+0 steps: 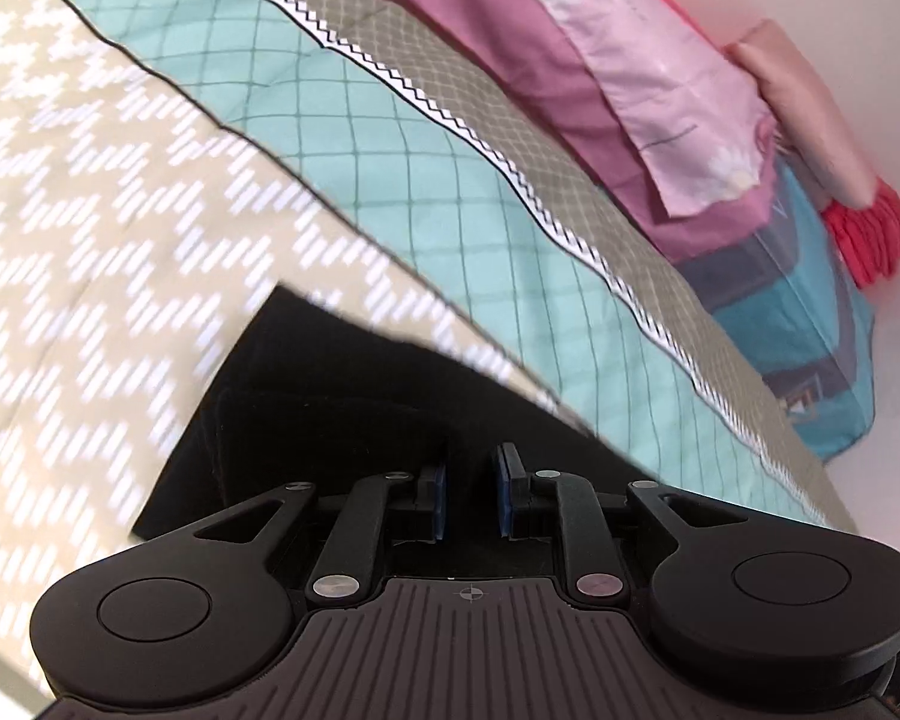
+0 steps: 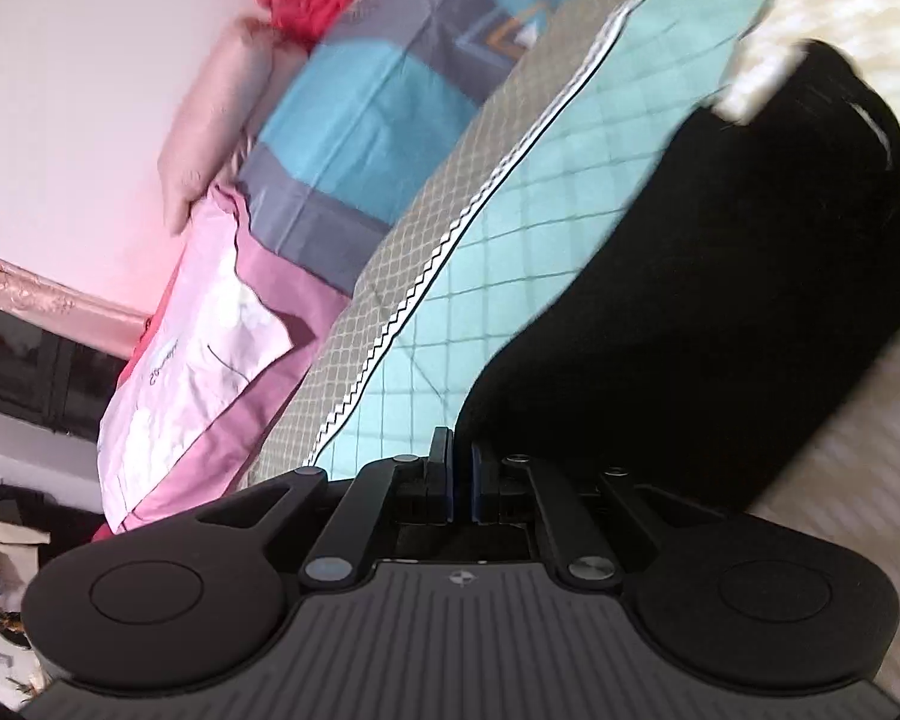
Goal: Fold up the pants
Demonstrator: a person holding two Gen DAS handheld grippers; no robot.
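Black pants [image 1: 330, 396] lie bunched just ahead of the left gripper [image 1: 471, 492], whose 2 blue pads are drawn in on the dark cloth, while in the right wrist view the right gripper [image 2: 461, 480] is pinched nearly closed at the edge of the same pants [image 2: 720, 276], though whether cloth sits between its pads cannot be told. Under the pants spreads a quilt [image 1: 90, 210] of beige zigzag, teal grid and grey lattice bands. Beyond it, against the wall [image 2: 90, 60], lie a pink pillow [image 1: 660, 96], a blue patterned pillow [image 2: 354, 108] and a red fringed cloth [image 1: 867, 234], all well apart from the pants.
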